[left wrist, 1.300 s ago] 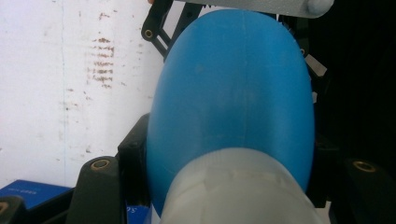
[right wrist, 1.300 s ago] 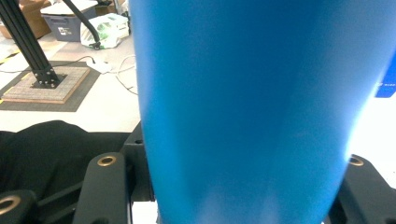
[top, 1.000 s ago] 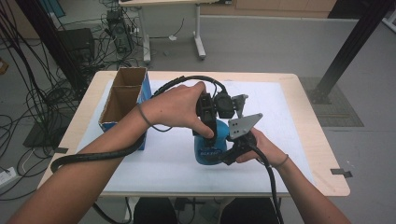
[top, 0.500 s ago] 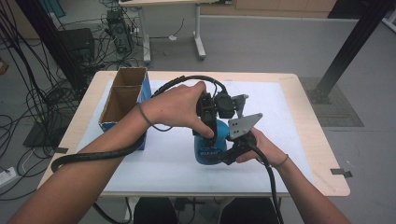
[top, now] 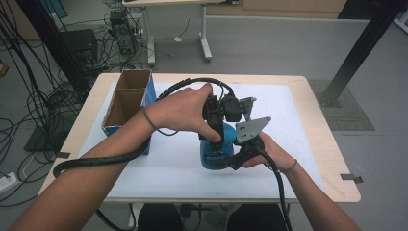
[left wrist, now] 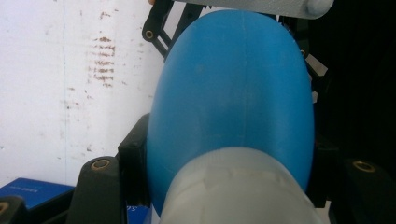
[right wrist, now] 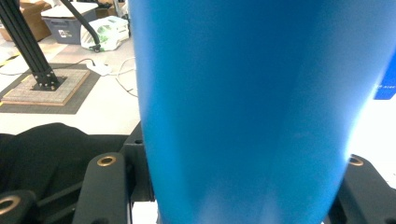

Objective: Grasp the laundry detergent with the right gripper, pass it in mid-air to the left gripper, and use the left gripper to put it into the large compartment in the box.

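Observation:
A blue plastic bottle (top: 215,153) stands on the white mat (top: 159,173) in the middle of the table. My left gripper (top: 215,135) comes down on it from above. In the left gripper view its jaws sit on either side of the whitish cap (left wrist: 233,191) at the bottle's (left wrist: 233,93) neck, shut on it. My right gripper (top: 230,155) reaches in from the right at table level. In the right gripper view it (right wrist: 233,170) is shut on the bottle's (right wrist: 247,107) body, which stands wide between the jaws.
An open cardboard box with blue sides (top: 126,101) stands at the left of the table, close to the left forearm. Bare mat lies to the right and in front of the bottle. The wooden table edge (top: 337,163) frames the mat. Cables and table legs lie on the floor beyond.

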The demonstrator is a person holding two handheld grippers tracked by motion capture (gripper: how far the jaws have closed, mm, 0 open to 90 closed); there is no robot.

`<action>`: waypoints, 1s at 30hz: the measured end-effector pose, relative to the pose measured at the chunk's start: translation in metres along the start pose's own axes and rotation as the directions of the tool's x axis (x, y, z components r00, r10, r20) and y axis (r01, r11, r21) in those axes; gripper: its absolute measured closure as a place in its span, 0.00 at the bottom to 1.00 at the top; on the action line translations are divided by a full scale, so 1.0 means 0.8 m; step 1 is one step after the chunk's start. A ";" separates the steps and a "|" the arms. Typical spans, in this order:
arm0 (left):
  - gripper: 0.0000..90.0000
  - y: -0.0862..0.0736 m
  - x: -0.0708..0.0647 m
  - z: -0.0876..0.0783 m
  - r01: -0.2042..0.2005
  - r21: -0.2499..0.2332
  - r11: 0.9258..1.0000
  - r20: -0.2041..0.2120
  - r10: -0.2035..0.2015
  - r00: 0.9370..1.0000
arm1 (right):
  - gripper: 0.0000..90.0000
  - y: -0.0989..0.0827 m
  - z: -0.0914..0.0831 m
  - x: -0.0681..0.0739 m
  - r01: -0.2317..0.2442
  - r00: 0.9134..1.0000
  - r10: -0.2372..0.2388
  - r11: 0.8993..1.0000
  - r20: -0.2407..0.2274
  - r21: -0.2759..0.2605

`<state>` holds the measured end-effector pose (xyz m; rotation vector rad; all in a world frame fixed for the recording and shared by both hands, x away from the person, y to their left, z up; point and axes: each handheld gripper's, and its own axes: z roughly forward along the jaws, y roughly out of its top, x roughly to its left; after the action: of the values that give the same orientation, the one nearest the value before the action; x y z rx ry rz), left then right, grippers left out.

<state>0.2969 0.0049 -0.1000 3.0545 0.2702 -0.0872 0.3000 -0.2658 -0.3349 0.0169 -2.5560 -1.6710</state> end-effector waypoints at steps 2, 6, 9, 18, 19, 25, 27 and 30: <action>0.42 0.000 -0.001 0.001 0.001 0.001 1.000 0.000 -0.001 1.000 | 0.45 0.000 0.000 0.000 -0.002 1.000 0.002 1.000 -0.002 0.002; 0.42 0.000 -0.001 0.002 0.003 0.004 1.000 0.001 -0.003 1.000 | 0.45 -0.001 0.001 0.000 0.001 1.000 -0.001 1.000 -0.001 -0.001; 0.42 0.000 -0.001 0.002 0.004 0.006 1.000 0.001 -0.004 1.000 | 0.45 -0.003 0.003 0.001 0.000 1.000 0.000 1.000 -0.001 -0.004; 0.42 0.001 -0.002 -0.001 0.007 0.009 1.000 0.001 -0.007 1.000 | 0.45 -0.007 0.005 0.001 -0.009 1.000 0.009 1.000 -0.007 -0.026; 0.42 0.001 -0.002 -0.001 0.007 0.009 1.000 0.001 -0.007 1.000 | 0.45 -0.007 0.005 0.002 -0.010 1.000 0.010 1.000 -0.008 -0.028; 0.42 0.003 -0.003 -0.002 0.009 0.013 1.000 0.002 -0.009 1.000 | 0.44 -0.010 0.005 0.004 -0.023 1.000 0.023 0.999 -0.008 -0.041; 0.42 0.006 -0.004 0.000 0.009 0.023 1.000 0.002 -0.009 1.000 | 0.41 -0.012 0.005 0.005 -0.028 1.000 0.027 0.998 -0.006 -0.052; 0.42 0.009 -0.006 0.004 0.007 0.032 0.999 -0.004 -0.007 1.000 | 0.38 -0.011 0.004 0.007 -0.030 1.000 0.030 0.998 0.005 -0.058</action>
<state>0.2933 -0.0032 -0.1021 3.0860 0.2831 -0.0866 0.2935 -0.2671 -0.3439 -0.0302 -2.4982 -1.7355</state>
